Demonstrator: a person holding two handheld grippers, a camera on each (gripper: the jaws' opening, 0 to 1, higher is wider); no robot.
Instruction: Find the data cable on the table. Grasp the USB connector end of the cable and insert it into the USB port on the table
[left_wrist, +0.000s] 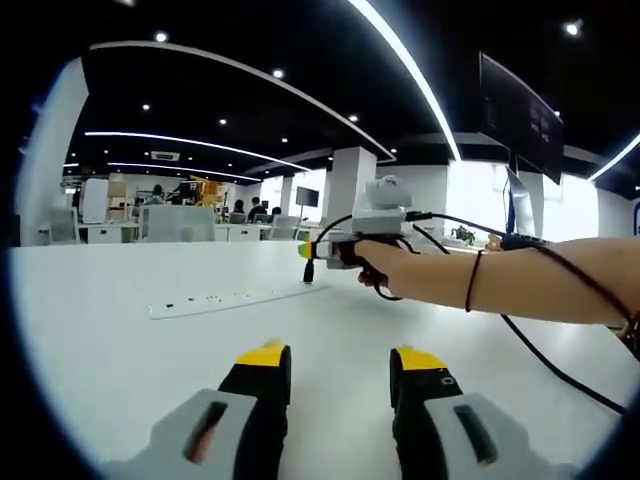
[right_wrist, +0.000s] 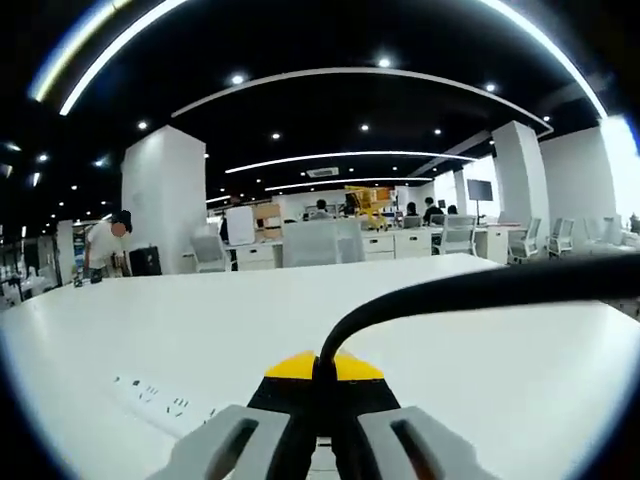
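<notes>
In the left gripper view a white power strip (left_wrist: 235, 298) lies on the white table (left_wrist: 120, 340). A person's hand holds my right gripper (left_wrist: 306, 251) just above the strip's right end, and the cable's black connector (left_wrist: 309, 270) hangs down from its yellow tips. My left gripper (left_wrist: 341, 358) stands open low over the table, nearer the camera, with nothing between its fingers. In the right gripper view my right gripper (right_wrist: 322, 372) is shut on the black cable (right_wrist: 480, 290), which arcs up and away to the right. The power strip (right_wrist: 165, 400) lies at the lower left.
The person's forearm (left_wrist: 540, 285) reaches in from the right, with cable trailing under it to the table's right side. A dark monitor (left_wrist: 520, 115) stands at the far right. Office desks and chairs (right_wrist: 320, 242) line the back, and a person (right_wrist: 105, 245) stands far left.
</notes>
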